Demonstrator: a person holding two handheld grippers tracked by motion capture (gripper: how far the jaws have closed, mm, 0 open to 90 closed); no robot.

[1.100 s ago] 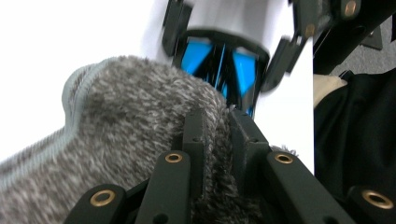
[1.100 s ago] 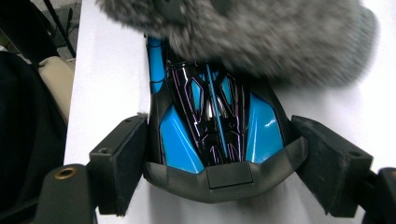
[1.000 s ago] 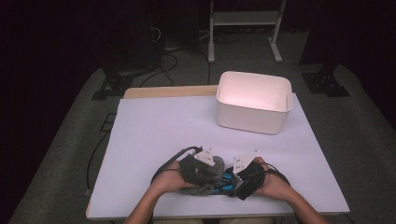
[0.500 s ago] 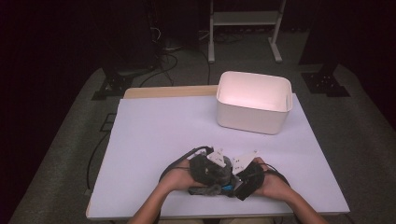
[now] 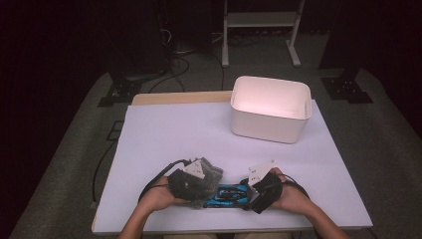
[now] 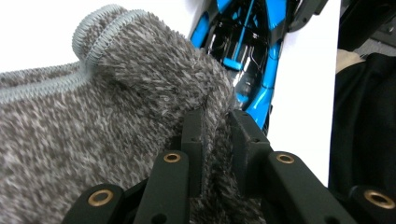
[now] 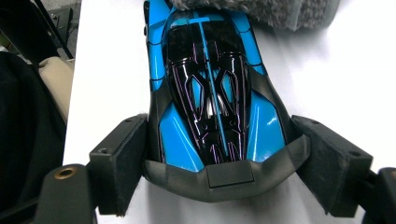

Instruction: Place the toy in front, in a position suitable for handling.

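The left tool (image 6: 215,128), pinched on the grey fleece cloth (image 5: 208,172), had drawn it leftward, apparently uncovering the blue toy car (image 7: 212,93) clamped in the right tool (image 7: 212,154).

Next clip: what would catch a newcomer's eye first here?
The glossy blue-and-black toy car at the table's near edge, its tail end clamped between the right gripper's fingers. Next, the fuzzy grey cloth pinched by the left gripper, lying against the car's other end. Farther back on the white table stands an empty white bin.
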